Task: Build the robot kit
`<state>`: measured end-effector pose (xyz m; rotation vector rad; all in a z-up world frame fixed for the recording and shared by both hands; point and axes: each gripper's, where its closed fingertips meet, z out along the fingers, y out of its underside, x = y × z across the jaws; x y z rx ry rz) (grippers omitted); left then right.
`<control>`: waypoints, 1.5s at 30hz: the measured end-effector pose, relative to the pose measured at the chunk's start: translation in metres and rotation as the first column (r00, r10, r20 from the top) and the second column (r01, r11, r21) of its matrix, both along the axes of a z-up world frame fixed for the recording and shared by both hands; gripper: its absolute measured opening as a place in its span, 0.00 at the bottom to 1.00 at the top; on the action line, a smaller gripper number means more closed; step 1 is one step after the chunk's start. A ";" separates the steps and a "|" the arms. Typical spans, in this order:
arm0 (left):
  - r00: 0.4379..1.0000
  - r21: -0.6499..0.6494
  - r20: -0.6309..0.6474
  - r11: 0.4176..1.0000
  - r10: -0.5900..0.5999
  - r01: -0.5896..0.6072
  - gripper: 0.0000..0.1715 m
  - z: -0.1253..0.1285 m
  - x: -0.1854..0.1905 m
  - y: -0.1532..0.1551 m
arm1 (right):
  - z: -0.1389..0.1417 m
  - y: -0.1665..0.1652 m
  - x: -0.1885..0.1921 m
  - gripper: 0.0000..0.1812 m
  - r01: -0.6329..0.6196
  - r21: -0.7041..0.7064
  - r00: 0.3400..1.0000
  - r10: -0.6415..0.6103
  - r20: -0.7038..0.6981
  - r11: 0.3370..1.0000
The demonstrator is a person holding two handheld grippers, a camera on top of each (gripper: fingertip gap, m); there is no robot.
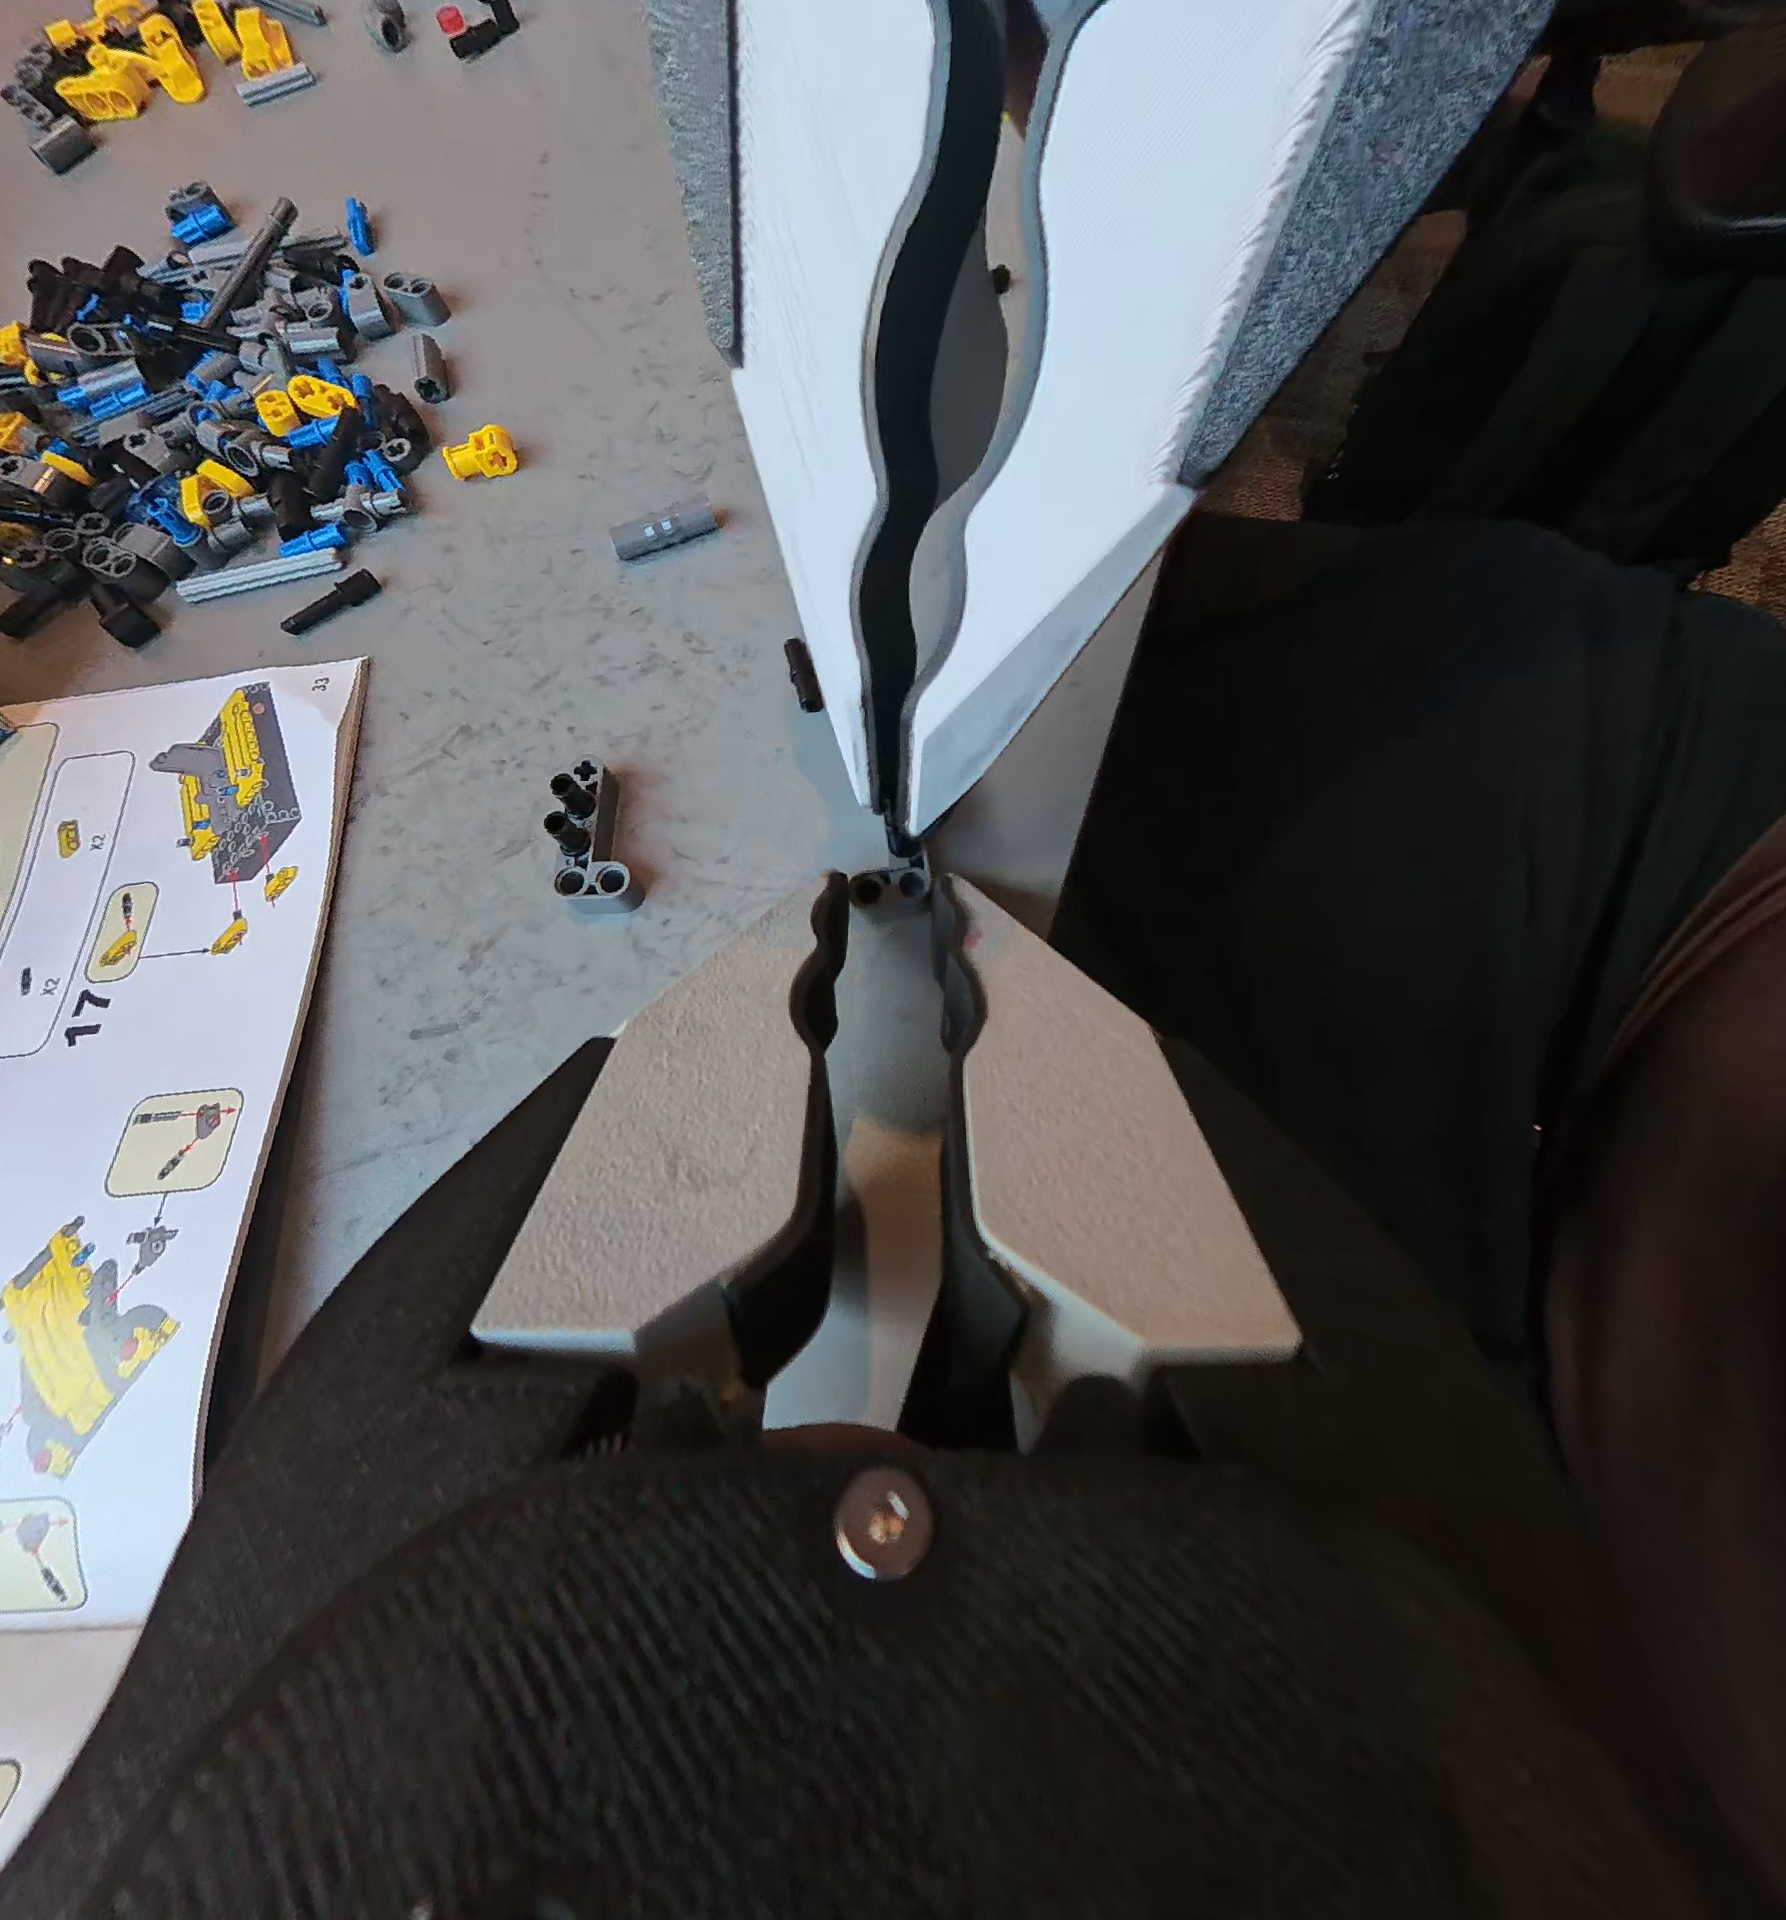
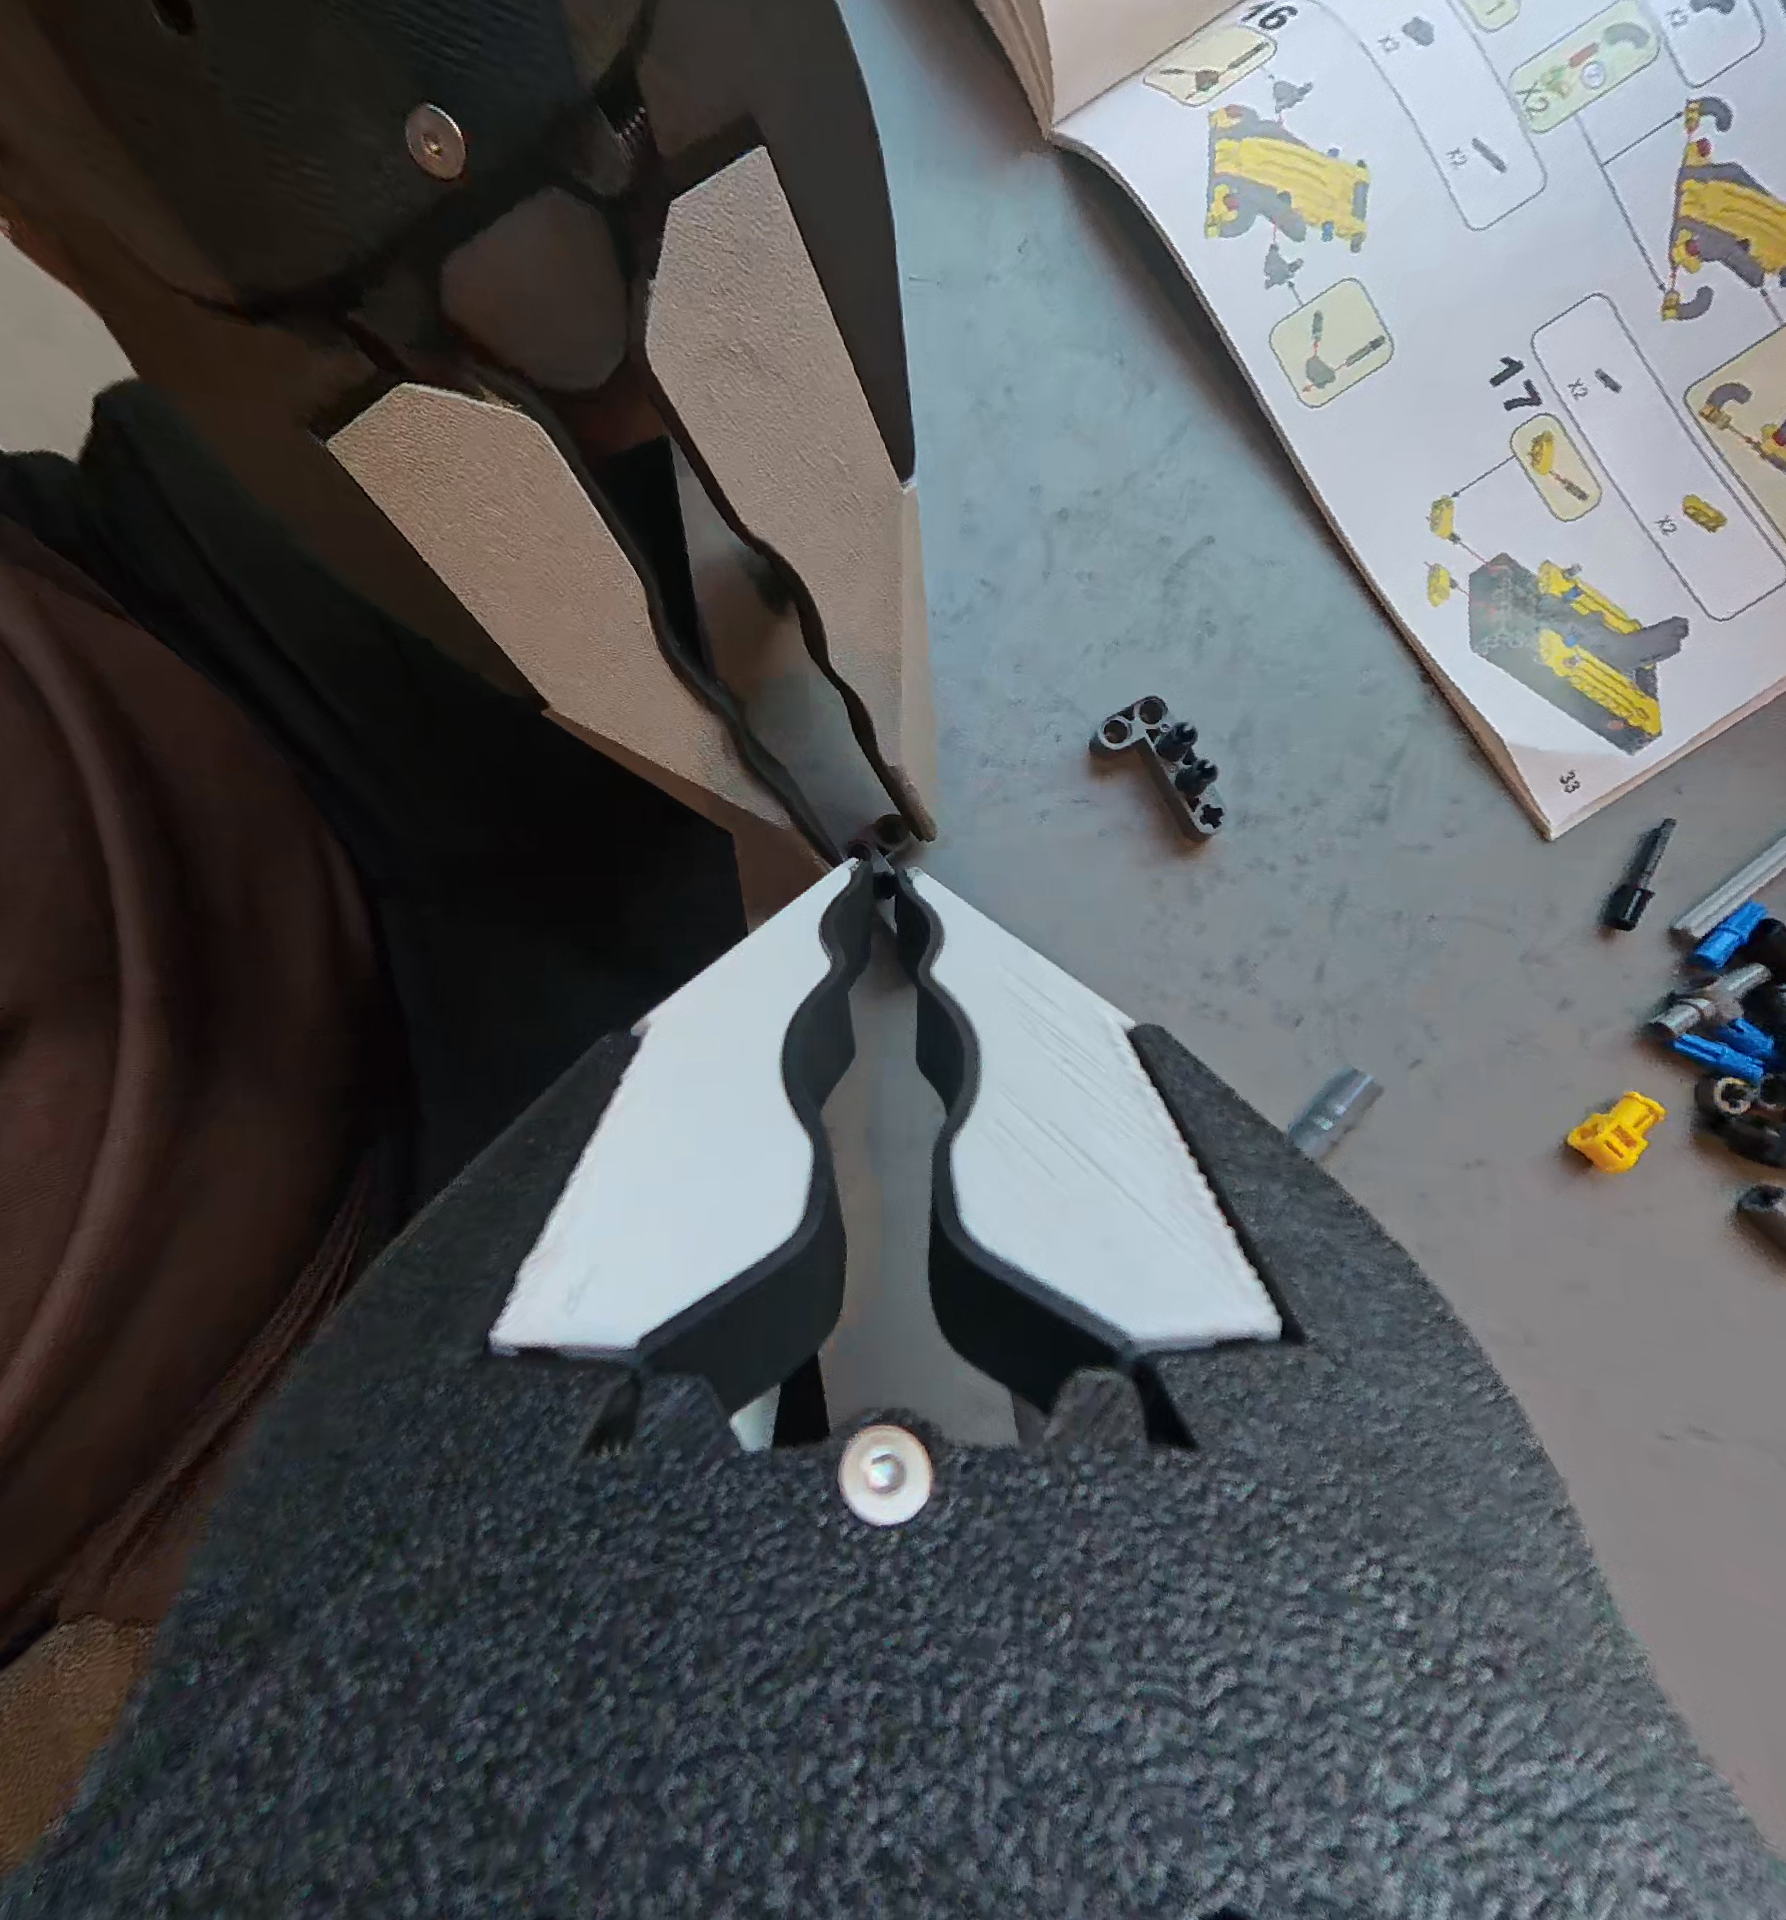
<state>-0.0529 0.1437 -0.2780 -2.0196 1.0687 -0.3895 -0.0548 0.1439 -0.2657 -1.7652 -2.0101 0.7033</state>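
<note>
My left gripper [image 1: 891, 896] has beige fingers and is shut on a small grey beam piece [image 1: 891, 886] with round holes, held just above the grey table [image 1: 556, 260]. My right gripper [image 2: 878, 883] has white fingers and is shut on a small black pin [image 2: 883, 883]. The two grippers meet tip to tip, and the pin touches the grey piece [image 2: 889, 831]. The right gripper [image 1: 894, 816] enters the left wrist view from the top. The left gripper [image 2: 894, 826] enters the right wrist view from the top left.
A grey L-shaped beam with two black pins [image 1: 588, 836] [image 2: 1164, 764] lies nearby. There is also an open instruction booklet [image 1: 141, 1039] [image 2: 1491, 364], a pile of black, blue, grey and yellow parts [image 1: 172, 416] [image 2: 1772, 1039], a grey tube [image 1: 663, 530] and a loose black pin [image 1: 804, 675]. A person's dark clothing [image 1: 1491, 935] is beside the table edge. Only a small space, under 4 cm, lies between the two pairs of fingers.
</note>
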 end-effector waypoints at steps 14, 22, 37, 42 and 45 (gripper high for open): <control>1.000 0.028 -0.012 1.000 0.008 -0.008 0.08 0.000 0.000 0.001 | 0.000 0.000 -0.002 0.02 -0.049 0.109 0.998 0.054 -0.039 0.993; 1.000 0.026 -0.013 0.999 0.018 -0.018 0.07 0.000 -0.001 0.002 | 0.000 0.000 0.002 0.02 -0.040 0.243 0.975 0.091 -0.202 0.969; 1.000 0.022 -0.011 1.000 0.021 -0.021 0.08 0.000 -0.001 0.003 | -0.002 0.002 0.000 0.02 -0.004 -0.065 0.996 -0.002 -0.087 0.998; 1.000 0.027 -0.013 0.999 0.027 -0.026 0.07 0.000 -0.001 0.003 | -0.007 0.001 -0.002 0.02 -0.016 -0.078 0.999 0.014 -0.030 0.997; 1.000 0.026 -0.013 0.999 0.027 -0.027 0.08 0.000 -0.002 0.003 | -0.007 0.001 -0.003 0.02 -0.025 0.003 0.999 0.025 -0.041 1.000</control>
